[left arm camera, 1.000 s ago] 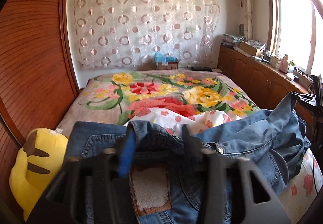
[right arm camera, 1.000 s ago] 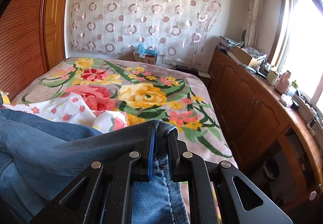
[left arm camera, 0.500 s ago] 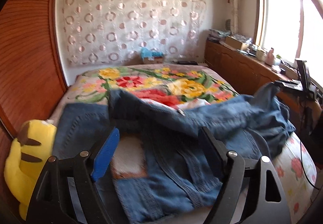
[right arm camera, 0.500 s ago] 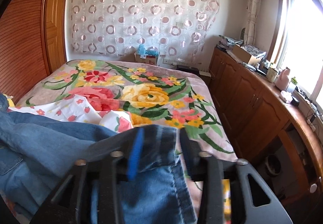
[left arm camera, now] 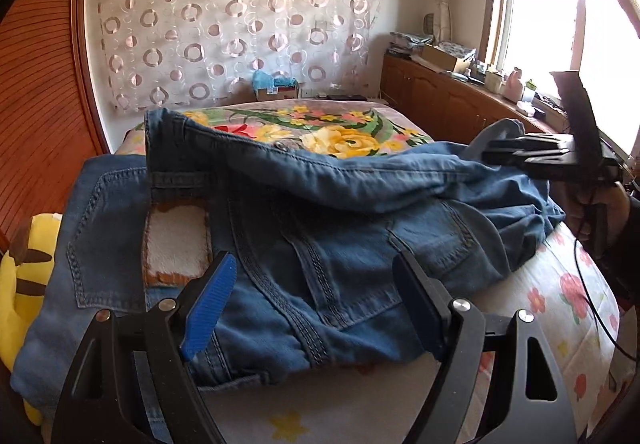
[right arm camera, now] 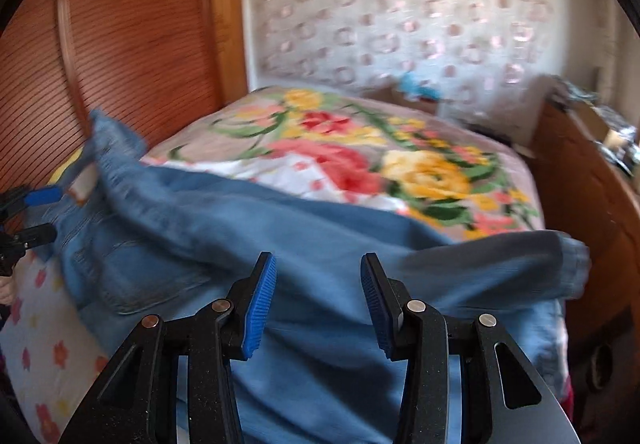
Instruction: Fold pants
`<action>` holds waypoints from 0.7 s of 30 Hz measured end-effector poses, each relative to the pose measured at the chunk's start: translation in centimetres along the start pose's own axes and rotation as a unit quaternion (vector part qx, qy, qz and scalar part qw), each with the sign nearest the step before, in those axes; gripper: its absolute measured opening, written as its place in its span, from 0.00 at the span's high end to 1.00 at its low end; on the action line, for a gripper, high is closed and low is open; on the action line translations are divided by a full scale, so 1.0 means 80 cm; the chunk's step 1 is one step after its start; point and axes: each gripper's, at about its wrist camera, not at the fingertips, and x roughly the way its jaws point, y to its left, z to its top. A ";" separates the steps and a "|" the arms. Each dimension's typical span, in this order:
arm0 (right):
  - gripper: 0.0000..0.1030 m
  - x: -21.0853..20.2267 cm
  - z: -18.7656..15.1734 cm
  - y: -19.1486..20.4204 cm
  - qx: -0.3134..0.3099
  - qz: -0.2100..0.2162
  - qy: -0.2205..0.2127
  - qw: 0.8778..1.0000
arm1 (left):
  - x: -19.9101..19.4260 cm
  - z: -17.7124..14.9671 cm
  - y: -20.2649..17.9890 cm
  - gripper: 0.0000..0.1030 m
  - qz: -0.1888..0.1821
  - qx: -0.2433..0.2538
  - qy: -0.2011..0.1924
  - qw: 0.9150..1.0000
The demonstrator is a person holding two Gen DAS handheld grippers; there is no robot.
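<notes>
Blue jeans [left arm camera: 328, 220] lie loosely folded across the near end of the bed, waistband and back pockets up, with a leather patch [left arm camera: 178, 244] at left. My left gripper [left arm camera: 312, 300] is open and empty just above the waist part. In the right wrist view the jeans [right arm camera: 304, 252] spread across the bed, blurred. My right gripper [right arm camera: 318, 300] is open and empty above them. The right gripper also shows in the left wrist view [left arm camera: 548, 160] at the jeans' right end.
The bed has a floral blanket [left arm camera: 340, 128] and a white flowered sheet [left arm camera: 560, 304]. A yellow plush toy [left arm camera: 24, 284] lies at the left by the wooden wardrobe [left arm camera: 40, 84]. A wooden cabinet [left arm camera: 460, 104] runs along the right under the window.
Both grippers were shut on the jeans, then opened and let go. The jeans dropped onto the bed. Both grippers pulled back, and the right one swung left.
</notes>
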 end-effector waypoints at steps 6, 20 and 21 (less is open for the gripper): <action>0.56 0.046 0.005 0.018 -0.056 0.016 0.048 0.997 | 0.003 -0.012 0.008 0.21 -0.025 -0.014 0.020 0.999; 0.97 0.110 0.120 0.024 -0.072 -0.070 0.002 0.995 | 0.007 -0.015 0.020 0.12 -0.024 -0.020 0.030 0.999; 0.97 0.118 0.125 0.024 -0.069 -0.080 -0.001 0.994 | 0.006 -0.016 0.021 0.12 -0.024 -0.023 0.029 0.999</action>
